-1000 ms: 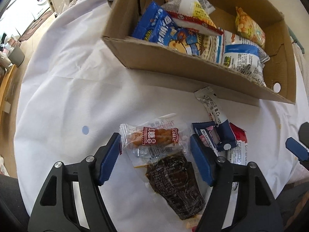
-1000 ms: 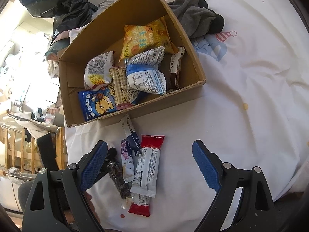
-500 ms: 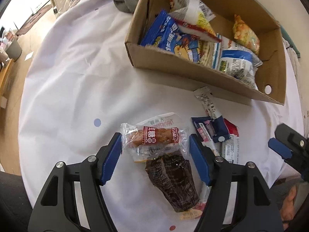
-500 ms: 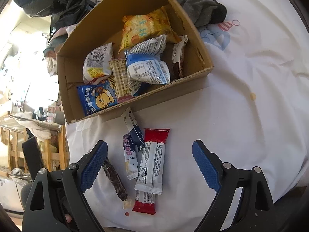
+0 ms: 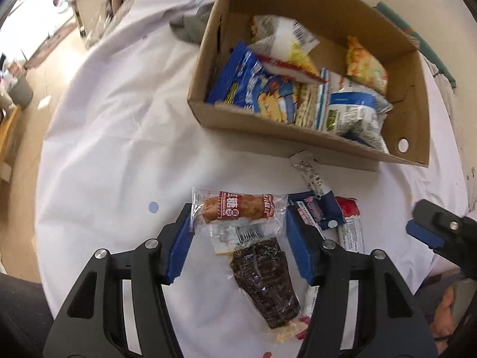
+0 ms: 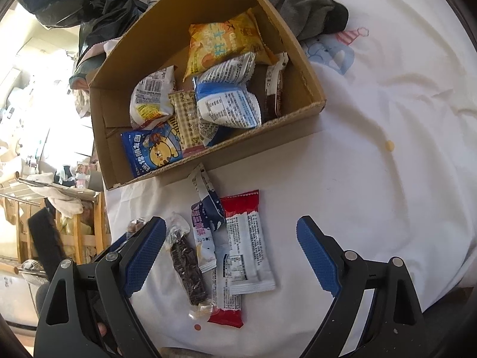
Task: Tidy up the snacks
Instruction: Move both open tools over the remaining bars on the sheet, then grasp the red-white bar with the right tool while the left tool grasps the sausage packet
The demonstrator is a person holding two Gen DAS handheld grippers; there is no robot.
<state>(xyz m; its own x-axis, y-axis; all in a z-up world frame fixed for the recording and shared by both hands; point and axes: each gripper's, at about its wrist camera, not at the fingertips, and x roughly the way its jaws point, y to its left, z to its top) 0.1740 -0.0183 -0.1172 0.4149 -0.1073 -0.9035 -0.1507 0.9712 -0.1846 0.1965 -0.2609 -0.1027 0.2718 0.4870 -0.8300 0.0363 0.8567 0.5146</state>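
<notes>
A clear packet with an orange-brown snack and a red label [image 5: 238, 208] lies crosswise between the blue pads of my left gripper [image 5: 238, 223]. The jaws are closing and both pads press on the wrapper's ends. Under it on the cloth lies a dark brown packet [image 5: 262, 277], also seen in the right wrist view [image 6: 186, 268]. My right gripper [image 6: 229, 223] stands wide open above a red-and-white bar [image 6: 247, 247] and a navy packet [image 6: 208, 208], touching neither. The cardboard box [image 5: 268, 125] beyond holds several snack bags.
A white stick packet [image 6: 199, 179] lies against the box's front wall. The white tablecloth [image 6: 387, 179] runs bare to the right. Grey clothing [image 6: 304, 9] and a black bag [image 6: 89, 0] lie behind the box. The table's edge and wooden furniture [image 6: 74, 238] are at left.
My left gripper's jaws have drawn in onto the ends of the orange-brown packet and the view has pulled back from the table. The right gripper stays wide open over the bars.
</notes>
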